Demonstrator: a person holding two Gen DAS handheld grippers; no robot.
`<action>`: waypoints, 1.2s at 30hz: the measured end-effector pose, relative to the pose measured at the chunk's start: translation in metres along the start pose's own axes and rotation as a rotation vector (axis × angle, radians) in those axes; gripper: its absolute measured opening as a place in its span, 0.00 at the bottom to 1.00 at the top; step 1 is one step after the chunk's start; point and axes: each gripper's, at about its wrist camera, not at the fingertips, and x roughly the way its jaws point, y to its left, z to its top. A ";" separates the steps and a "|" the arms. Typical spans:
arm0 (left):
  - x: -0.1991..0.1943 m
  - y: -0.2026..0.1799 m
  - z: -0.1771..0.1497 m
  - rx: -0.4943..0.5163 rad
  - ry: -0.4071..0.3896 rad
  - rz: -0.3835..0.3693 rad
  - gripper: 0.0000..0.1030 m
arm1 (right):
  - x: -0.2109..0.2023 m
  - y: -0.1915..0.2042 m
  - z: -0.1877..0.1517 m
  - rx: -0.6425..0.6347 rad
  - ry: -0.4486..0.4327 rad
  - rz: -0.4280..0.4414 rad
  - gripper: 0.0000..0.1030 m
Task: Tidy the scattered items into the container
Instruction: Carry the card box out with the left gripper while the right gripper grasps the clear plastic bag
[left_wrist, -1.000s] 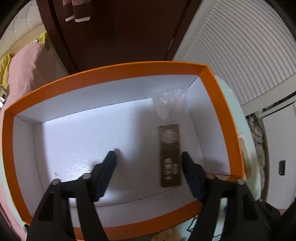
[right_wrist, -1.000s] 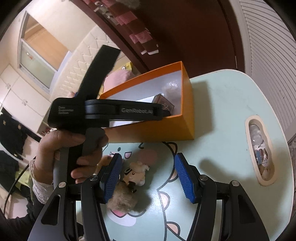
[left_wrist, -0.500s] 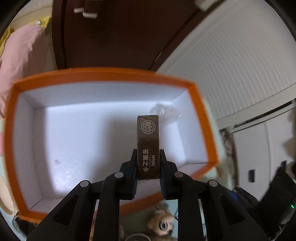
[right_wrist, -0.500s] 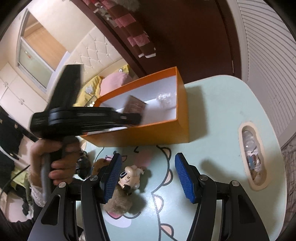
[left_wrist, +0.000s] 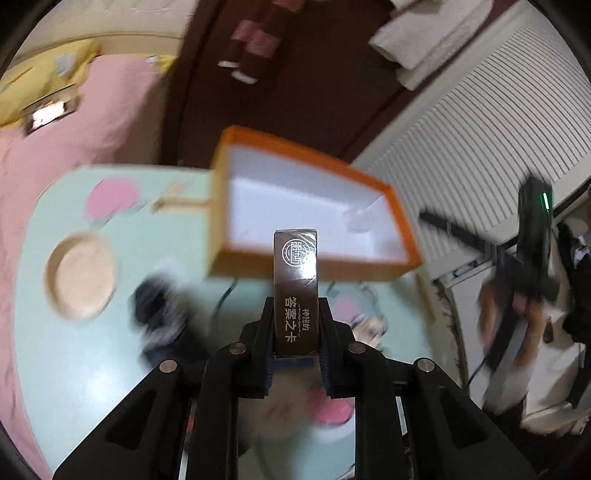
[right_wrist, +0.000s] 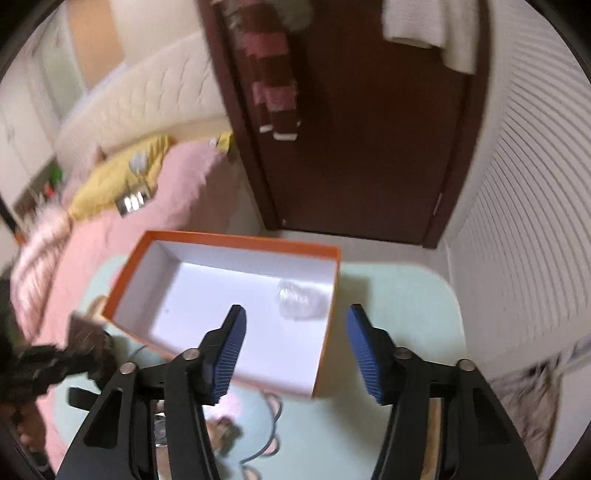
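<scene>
The pale green tabletop (right_wrist: 399, 306), printed with pink cartoon shapes, carries an orange cardboard box (right_wrist: 236, 240) with a plain white inside; a crumpled clear plastic wrapper (right_wrist: 299, 299) lies in its corner. The left gripper (left_wrist: 295, 328), tilted down and held above the tabletop outside the box, pinches a slim dark brown card box (left_wrist: 295, 291) by its lower end; gold characters on it read 神秘的 答案之卡 under a round emblem. The right gripper (right_wrist: 295, 350) hangs over the box's near edge; its ribbed blue pads have just been closing, nothing between them.
</scene>
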 end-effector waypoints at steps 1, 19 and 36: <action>-0.004 0.007 -0.007 -0.012 -0.005 0.007 0.20 | 0.007 0.005 0.006 -0.043 0.019 -0.010 0.50; -0.015 -0.004 -0.056 0.022 -0.049 -0.053 0.20 | 0.134 0.055 0.010 -0.505 0.321 -0.357 0.29; -0.014 -0.023 -0.076 0.109 -0.083 -0.067 0.20 | -0.017 0.047 -0.003 -0.266 -0.016 0.036 0.28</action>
